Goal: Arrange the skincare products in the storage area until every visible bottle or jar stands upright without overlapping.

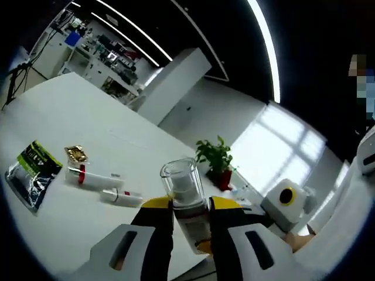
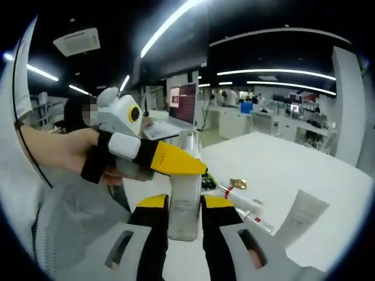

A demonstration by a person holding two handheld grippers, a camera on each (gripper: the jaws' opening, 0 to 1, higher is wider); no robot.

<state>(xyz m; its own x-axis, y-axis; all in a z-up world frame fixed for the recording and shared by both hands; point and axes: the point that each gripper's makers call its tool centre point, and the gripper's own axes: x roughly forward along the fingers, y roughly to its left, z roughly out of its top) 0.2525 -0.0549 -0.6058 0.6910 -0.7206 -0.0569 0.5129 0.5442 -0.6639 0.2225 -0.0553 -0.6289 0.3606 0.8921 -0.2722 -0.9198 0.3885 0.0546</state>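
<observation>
Pinching one clear bottle (image 1: 183, 193) together, both tongs, left (image 1: 190, 213) and right (image 2: 184, 213), held it above the white table (image 1: 70, 117), near two tubes (image 1: 96, 177) and a green packet (image 1: 32, 172).

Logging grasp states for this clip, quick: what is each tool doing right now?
Left tool: closed on the clear bottle.
Right tool: closed on the same clear bottle, lower down.

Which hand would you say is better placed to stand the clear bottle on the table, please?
Probably the right. Both tongs close on the clear bottle, but the right ones hold its base, nearest the white table, while the left ones grip higher up.
</observation>
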